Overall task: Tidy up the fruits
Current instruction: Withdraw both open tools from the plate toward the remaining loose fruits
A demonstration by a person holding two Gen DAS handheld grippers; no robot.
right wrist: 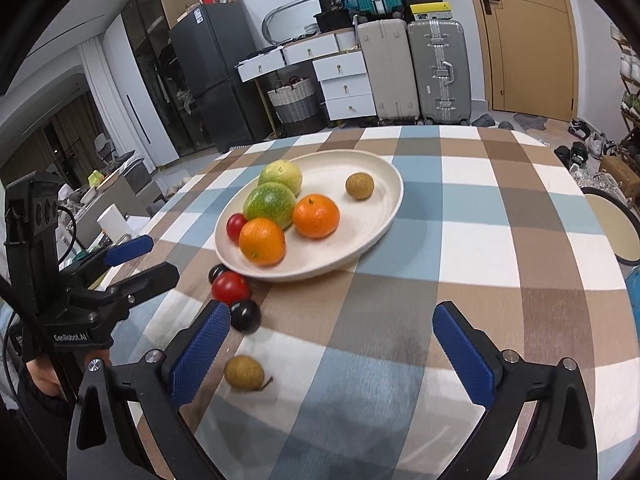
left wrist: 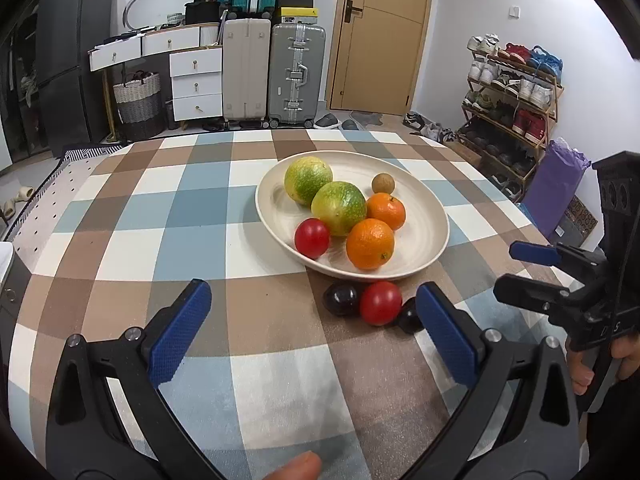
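A cream plate [left wrist: 428, 216] [right wrist: 376, 176] on the checked tablecloth holds two green-yellow fruits [left wrist: 338, 208], two oranges [left wrist: 370, 243] [right wrist: 316, 216], a red tomato [left wrist: 312, 238] and a small brown longan [left wrist: 383, 183] [right wrist: 359, 186]. On the cloth by the plate's near rim lie a second tomato [left wrist: 380, 303] [right wrist: 231, 287] and two dark plums [left wrist: 341, 299] [right wrist: 245, 315]. Another longan [right wrist: 244, 372] lies loose close to my right gripper's left finger. My left gripper [left wrist: 316, 328] stands open and holds nothing. My right gripper [right wrist: 338, 344] is open too, nothing between its pads.
The table's [right wrist: 500, 208] far edge curves in front of suitcases [left wrist: 296, 74], white drawers [left wrist: 196, 84] and a door [left wrist: 384, 32]. A shoe rack [left wrist: 512, 92] stands to the right. A round stool [right wrist: 612, 224] sits beside the table's right edge.
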